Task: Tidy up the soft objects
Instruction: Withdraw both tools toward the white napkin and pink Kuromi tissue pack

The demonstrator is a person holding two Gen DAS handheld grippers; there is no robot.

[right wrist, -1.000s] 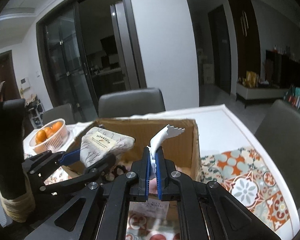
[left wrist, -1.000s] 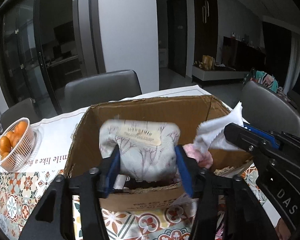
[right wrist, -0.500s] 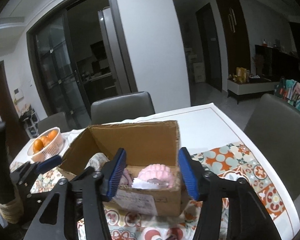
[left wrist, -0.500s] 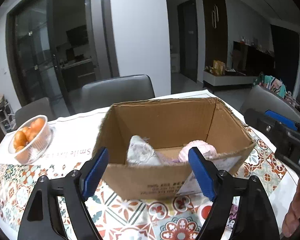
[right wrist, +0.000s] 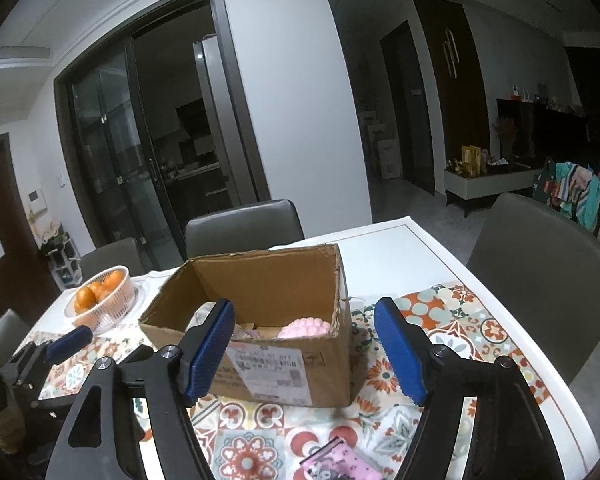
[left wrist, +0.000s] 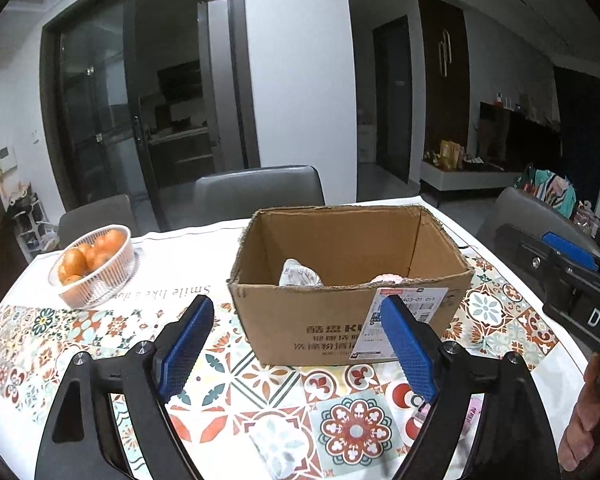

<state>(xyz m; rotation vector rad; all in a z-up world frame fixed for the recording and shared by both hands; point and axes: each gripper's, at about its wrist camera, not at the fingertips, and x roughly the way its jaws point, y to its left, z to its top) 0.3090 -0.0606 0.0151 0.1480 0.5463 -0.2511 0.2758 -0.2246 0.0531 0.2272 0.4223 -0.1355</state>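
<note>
Both grippers withdrawn, patterned tablecloth (left wrist: 352, 432), grey chairs (right wrist: 244, 226)

A basket of what look like oranges (left wrist: 94, 258) sits beside grey chairs (left wrist: 259, 191).

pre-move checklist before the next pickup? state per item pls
1. Left gripper open, nothing held: ok.
2. Right gripper open, nothing held: ok.
3. Cardboard box upright, top open: ok.
4. Floral pouch and pink soft item inside the box: ok.
5. Pink patterned item on the tablecloth, outside the box: not ok.
6. White patterned cloth outside the box, near the left gripper: not ok.
</note>
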